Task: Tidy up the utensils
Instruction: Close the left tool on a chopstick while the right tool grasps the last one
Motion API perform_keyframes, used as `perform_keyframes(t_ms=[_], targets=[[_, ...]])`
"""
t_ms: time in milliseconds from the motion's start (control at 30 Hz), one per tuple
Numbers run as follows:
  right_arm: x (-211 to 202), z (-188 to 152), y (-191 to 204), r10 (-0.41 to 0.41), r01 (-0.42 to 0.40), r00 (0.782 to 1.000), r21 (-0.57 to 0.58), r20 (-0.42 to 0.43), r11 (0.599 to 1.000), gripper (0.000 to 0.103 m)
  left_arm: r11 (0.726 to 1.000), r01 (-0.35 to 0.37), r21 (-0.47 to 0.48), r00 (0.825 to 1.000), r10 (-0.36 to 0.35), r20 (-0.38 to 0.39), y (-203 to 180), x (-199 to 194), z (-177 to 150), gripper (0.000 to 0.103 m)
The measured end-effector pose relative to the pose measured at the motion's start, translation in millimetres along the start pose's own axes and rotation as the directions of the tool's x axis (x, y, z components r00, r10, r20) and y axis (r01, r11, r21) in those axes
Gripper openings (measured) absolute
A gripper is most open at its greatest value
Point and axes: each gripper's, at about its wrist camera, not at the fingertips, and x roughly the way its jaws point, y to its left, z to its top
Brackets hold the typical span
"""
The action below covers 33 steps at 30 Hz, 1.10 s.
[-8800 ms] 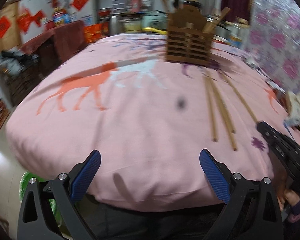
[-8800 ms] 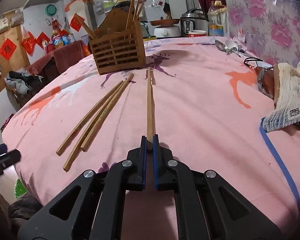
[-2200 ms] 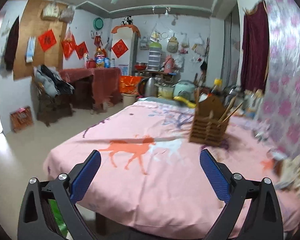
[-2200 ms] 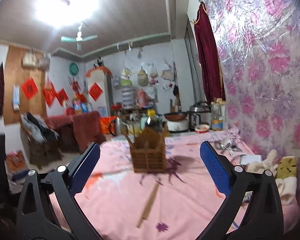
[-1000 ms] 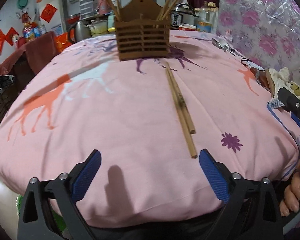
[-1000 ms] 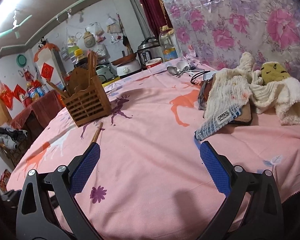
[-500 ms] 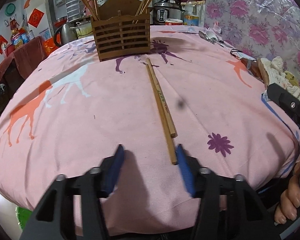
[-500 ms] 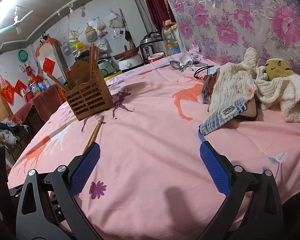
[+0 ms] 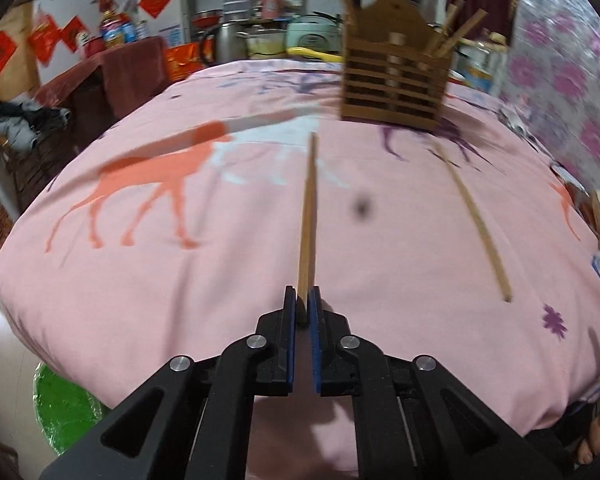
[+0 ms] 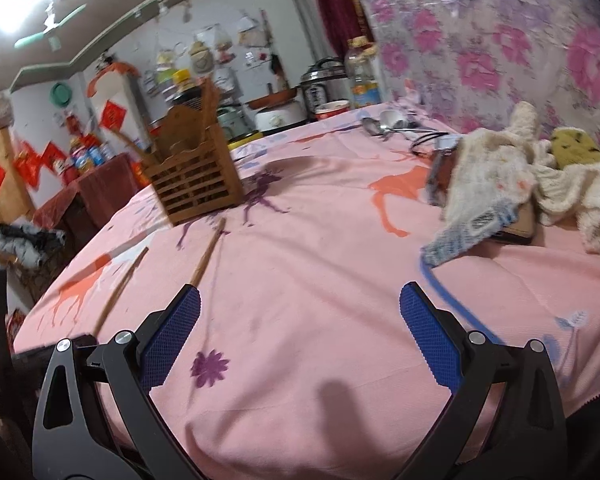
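Left wrist view: my left gripper [image 9: 303, 307] was pressed together on the near end of a long, thin brown wooden chopstick [image 9: 309, 216]. The stick ran straight out from the blue pads toward the brown slatted wooden utensil holder [image 9: 394, 80], its far tip short of the holder and to the left of it. A second wooden chopstick of the same kind [image 9: 476, 220] lay loose on the pink animal-print tablecloth [image 9: 160, 280], in front of the holder and to the right of the held stick. The holder already carried several sticks upright. I judged the sorting well advanced: one stick in hand, not yet delivered, and one left to collect in this view.

Right wrist view: my right gripper [image 10: 299, 332] stood spread wide, with nothing between its blue pads, over bare cloth well in front of the holder [image 10: 196, 184]. The loose chopstick [image 10: 209, 254] lay just in front of the holder, its far tip near the base. The held stick [image 10: 122, 288] showed further left, angled toward the holder. A heap of cream cloths [image 10: 512, 176] and metal spoons [image 10: 380, 124] sat to the right of the holder, untouched. Whether the spoons belonged to the task I could not tell.
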Motion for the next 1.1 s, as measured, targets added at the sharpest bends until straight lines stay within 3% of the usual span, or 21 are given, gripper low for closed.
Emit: perform_keyframes(t_ms=[67, 133, 167, 300, 467, 567, 700, 800, 867, 1100], targets=[[3.2, -4.0, 11.7, 0.045, -0.046, 0.999, -0.049, -0.023, 0.998, 0.094, 1.000, -0.007, -0.014, 1.000, 0.007, 0.005, 13.3, 0.5, 1.9, 0.018], [9.4, -11.4, 32.0, 0.091, -0.099, 0.994, -0.140, -0.063, 0.985, 0.090, 0.999, -0.029, -0.035, 1.000, 0.030, 0.006, 23.1, 0.3, 2.0, 0.053], [11.9, -14.9, 41.6, 0.107, -0.120, 0.991, -0.180, -0.082, 0.976, 0.088, 0.998, -0.029, -0.061, 1.000, 0.030, 0.004, 30.7, 0.7, 2.3, 0.056], [23.2, -25.0, 68.7, 0.140, -0.176, 0.980, -0.283, -0.144, 0.943, 0.073, 0.996, -0.013, -0.088, 1.000, 0.014, 0.003, 39.6, -0.8, 2.9, 0.062], [45.9, -27.6, 92.9, 0.157, -0.220, 0.966, -0.331, -0.207, 0.918, 0.056, 0.998, -0.049, -0.048, 0.999, 0.049, 0.013, 29.4, -1.3, -2.9, 0.072], [61.7, -28.2, 97.9, 0.150, -0.228, 0.959, -0.335, -0.242, 0.914, 0.040, 0.998, -0.060, -0.035, 0.998, 0.061, 0.019, 25.9, 0.5, -5.1, 0.078], [63.1, -20.9, 75.9, 0.142, -0.203, 0.962, -0.262, -0.232, 0.944, 0.012, 0.997, -0.064, -0.033, 0.998, 0.064, 0.023, 25.1, -0.6, -7.8, 0.079], [56.7, -18.2, 49.9, 0.120, -0.167, 0.969, -0.213, -0.217, 0.963, 0.013, 0.997, -0.060, -0.037, 0.998, 0.061, 0.017, 26.9, -3.3, -10.1, 0.079], [49.5, -18.5, 37.6, 0.131, -0.170, 0.970, -0.187, -0.205, 0.968, 0.019, 0.998, -0.057, -0.040, 0.998, 0.058, 0.014, 28.3, -6.4, -12.8, 0.079], [43.6, -21.4, 48.0, 0.154, -0.196, 0.970, -0.233, -0.187, 0.953, 0.021, 0.997, -0.038, -0.060, 0.999, 0.039, 0.012, 34.5, -11.8, -16.4, 0.079]])
